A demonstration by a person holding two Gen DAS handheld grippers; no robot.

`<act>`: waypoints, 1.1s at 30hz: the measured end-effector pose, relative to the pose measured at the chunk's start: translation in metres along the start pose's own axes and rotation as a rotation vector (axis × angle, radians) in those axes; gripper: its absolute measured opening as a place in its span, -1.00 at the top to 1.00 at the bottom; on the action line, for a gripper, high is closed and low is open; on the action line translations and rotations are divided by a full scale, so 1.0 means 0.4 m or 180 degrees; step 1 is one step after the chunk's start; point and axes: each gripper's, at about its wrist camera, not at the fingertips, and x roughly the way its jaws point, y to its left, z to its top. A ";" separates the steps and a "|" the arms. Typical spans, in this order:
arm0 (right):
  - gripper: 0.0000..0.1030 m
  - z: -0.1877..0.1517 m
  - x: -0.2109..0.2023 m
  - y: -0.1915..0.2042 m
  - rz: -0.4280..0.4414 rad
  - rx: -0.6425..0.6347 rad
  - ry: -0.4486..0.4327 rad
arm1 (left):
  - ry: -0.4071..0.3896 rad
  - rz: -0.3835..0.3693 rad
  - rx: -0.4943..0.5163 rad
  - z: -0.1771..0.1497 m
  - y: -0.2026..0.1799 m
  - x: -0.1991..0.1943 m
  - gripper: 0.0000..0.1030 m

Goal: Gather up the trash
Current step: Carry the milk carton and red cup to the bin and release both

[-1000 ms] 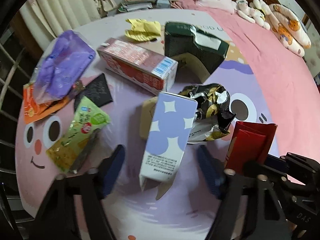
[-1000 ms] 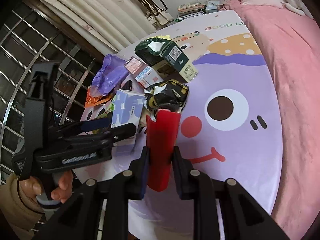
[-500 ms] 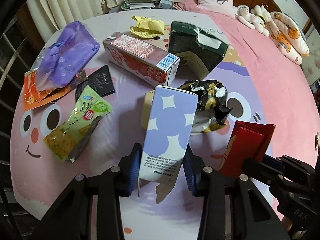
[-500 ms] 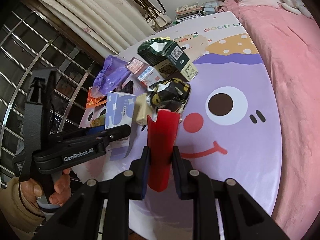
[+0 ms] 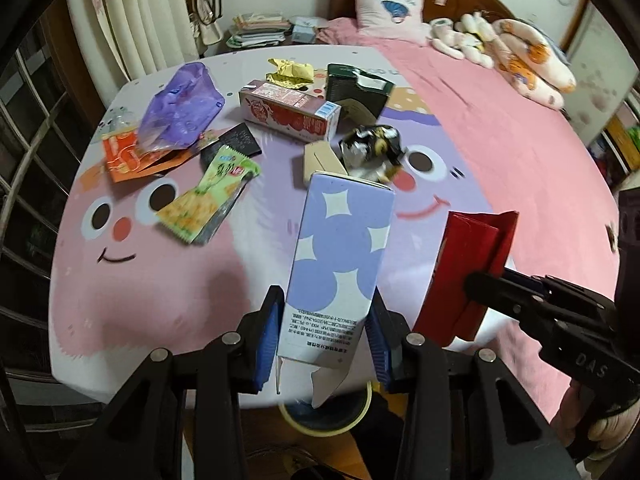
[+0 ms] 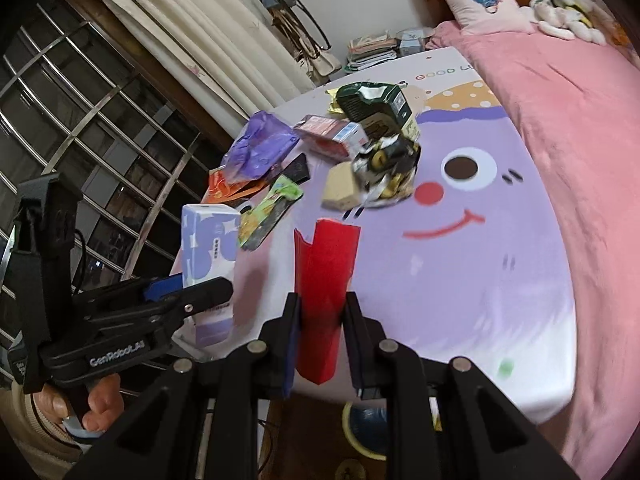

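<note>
Trash in both hands right now! Up front, the purple-and-white carton is pinched between the blue pads of the left tool, pads pressing its two sides, the carton lifted clear of the bed cover with its torn bottom flaps dangling over the near edge. From the right wrist view the same carton stands upright in that tool, a hand wrapped round the handle below. Just to its right, the red packet is clamped in the right tool, jaws nearly together on its lower half, open top pointing away (a flattened pouch, by the look of it). Both pieces hang near the front edge of the cover, close together but apart.

Further out, the rest of the litter lies on the cartoon-face cover: a crumpled black-and-gold foil wrapper beside a small beige box, a green snack bag to the left, a black sachet, an orange packet under a purple plastic bag. Behind them, a red milk carton on its side, a dark green carton and a yellow crumpled paper. Down below the edge, a round yellow-rimmed bin peeks out between the tool arms.
</note>
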 end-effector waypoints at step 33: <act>0.52 -0.685 0.361 -0.117 -0.0677 0.0761 0.0974 | 0.1077 -0.0206 0.0286 -0.622 0.052 0.392 0.24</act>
